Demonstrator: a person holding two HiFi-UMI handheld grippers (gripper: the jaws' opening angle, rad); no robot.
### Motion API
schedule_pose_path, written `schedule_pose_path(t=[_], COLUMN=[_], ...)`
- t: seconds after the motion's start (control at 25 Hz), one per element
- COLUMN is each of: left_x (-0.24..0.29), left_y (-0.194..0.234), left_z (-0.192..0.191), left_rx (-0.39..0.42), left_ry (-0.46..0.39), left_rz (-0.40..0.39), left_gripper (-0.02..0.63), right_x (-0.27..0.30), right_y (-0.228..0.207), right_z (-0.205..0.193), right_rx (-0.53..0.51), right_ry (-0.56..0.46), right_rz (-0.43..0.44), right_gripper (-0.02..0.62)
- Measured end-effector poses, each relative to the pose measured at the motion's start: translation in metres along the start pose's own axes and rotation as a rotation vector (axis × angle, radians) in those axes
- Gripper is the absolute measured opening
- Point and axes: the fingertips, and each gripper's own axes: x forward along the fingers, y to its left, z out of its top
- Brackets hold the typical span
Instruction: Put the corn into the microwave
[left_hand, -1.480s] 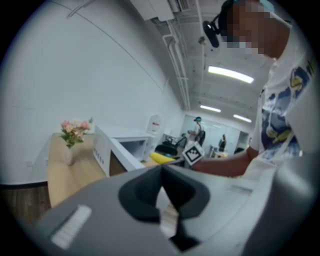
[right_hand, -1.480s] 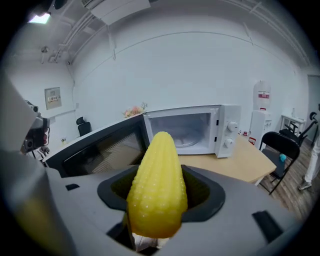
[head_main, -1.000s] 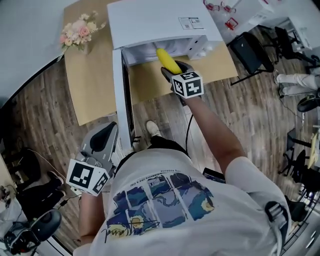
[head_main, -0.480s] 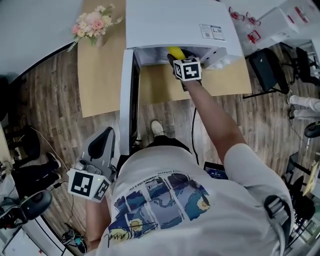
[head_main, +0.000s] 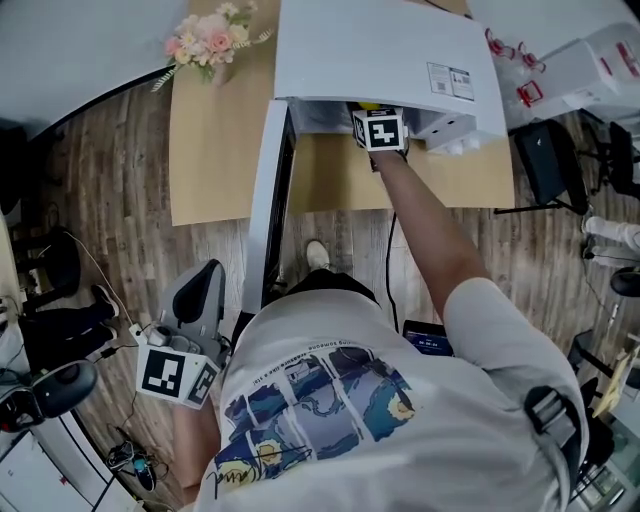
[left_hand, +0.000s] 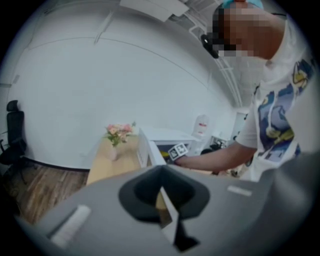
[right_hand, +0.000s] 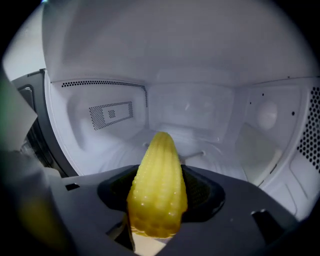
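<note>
The white microwave (head_main: 380, 50) stands on a wooden table (head_main: 215, 150), its door (head_main: 265, 210) swung open toward me. My right gripper (head_main: 378, 112) reaches into the opening, and only a sliver of the yellow corn (head_main: 368, 104) shows past its marker cube. In the right gripper view the corn (right_hand: 157, 185) points tip-first into the white cavity (right_hand: 190, 110), above its floor, with the right gripper (right_hand: 156, 205) shut on it. My left gripper (head_main: 195, 300) hangs low by my left side, far from the microwave. Its jaws are closed with nothing in them (left_hand: 167, 215).
A vase of pink flowers (head_main: 212, 35) stands on the table's far left corner. A black office chair (head_main: 555, 165) and white boxes (head_main: 590, 60) are on the right. Chair bases and cables (head_main: 60, 330) crowd the wood floor at left.
The right gripper has carried the corn forward from the microwave's opening into the cavity. The left gripper has stayed low at my side.
</note>
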Motion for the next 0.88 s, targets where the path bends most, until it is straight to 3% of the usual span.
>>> schedule_pose_path(t=[0.44,0.88], left_x=[0.007,0.013], left_y=[-0.001,-0.005], left_z=[-0.002,-0.003], left_rx=[-0.016,-0.031], left_ry=[0.031,0.039], left_rz=[0.009,0.019], left_gripper=[0.008,0.008], right_x=[0.011,0.011], right_y=[0.0,-0.001], right_z=[-0.001,-0.001], right_rx=[-0.067,-0.047], right_ry=[0.037,0.051], right_rz=[-0.029,-0.008], right_gripper=[0.249,0.25])
